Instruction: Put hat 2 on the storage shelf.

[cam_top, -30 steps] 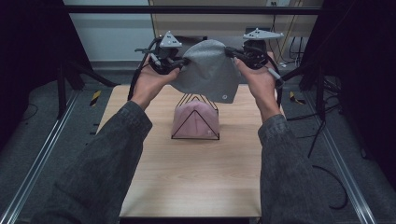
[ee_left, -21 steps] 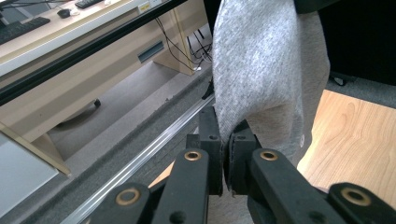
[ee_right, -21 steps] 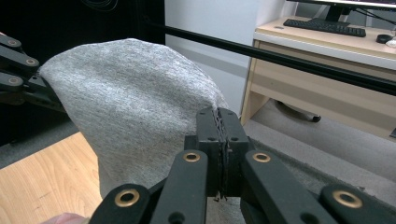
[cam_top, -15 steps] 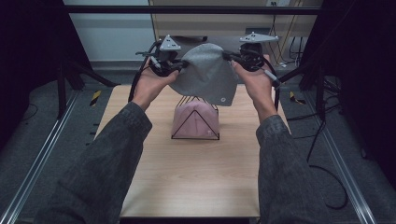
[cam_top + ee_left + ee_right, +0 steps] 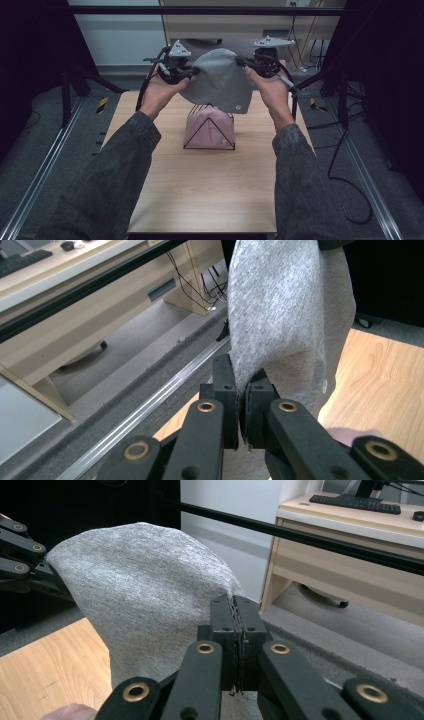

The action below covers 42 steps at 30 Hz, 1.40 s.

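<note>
a grey knit hat [image 5: 221, 82] is held up in the air above the far edge of the table [image 5: 200, 190], stretched between the two grippers. its long axis is seen running side to side, along that far edge, with the body hanging down toward a pink hat [image 5: 210, 129] kept on a wire rack [image 5: 209, 146] near the far middle. the left gripper [image 5: 241, 390] is clamped tight on the cloth's edge; the right gripper [image 5: 235, 625] is likewise closed on it.

One overhead camera, two jaw-mounted close-ups.
High view faces forward-down over the table [image 5: 200, 200]; gripper views share the grey cloth [image 5: 280, 305].
</note>
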Each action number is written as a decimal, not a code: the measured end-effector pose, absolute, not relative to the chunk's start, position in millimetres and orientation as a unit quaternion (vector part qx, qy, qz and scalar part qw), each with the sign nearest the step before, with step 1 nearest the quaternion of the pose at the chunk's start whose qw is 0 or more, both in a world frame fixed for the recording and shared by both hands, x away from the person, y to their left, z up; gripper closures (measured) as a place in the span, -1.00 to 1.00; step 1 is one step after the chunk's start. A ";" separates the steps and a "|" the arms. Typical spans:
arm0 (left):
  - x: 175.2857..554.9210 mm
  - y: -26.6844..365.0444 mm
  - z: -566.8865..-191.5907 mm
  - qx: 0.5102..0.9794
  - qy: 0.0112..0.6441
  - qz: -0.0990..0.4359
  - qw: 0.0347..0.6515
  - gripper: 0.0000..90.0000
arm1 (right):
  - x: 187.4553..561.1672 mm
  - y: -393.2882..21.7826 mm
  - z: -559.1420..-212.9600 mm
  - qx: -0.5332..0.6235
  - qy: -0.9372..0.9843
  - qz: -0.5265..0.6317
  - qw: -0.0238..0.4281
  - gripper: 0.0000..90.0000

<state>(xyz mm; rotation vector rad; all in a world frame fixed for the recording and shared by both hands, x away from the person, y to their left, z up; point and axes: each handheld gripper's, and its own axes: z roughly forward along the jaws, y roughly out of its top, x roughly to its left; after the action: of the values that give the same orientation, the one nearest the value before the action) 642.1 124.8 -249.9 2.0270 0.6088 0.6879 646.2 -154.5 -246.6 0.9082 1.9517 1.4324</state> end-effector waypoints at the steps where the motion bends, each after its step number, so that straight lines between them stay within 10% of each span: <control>1: 642.1 125.3 -251.9 0.817 0.247 0.275 0.442 0.94 | 646.1 -153.8 -248.2 0.337 0.727 0.532 0.274 0.99; 42: 618.6 139.8 -335.5 0.835 0.277 0.229 0.416 0.94 | 622.6 -129.0 -316.7 0.342 0.762 0.492 0.244 0.99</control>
<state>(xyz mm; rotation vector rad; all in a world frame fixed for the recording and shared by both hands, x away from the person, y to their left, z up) 618.6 139.8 -335.5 2.0972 0.6944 0.5762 622.6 -129.0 -316.7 0.9343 2.0827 1.3451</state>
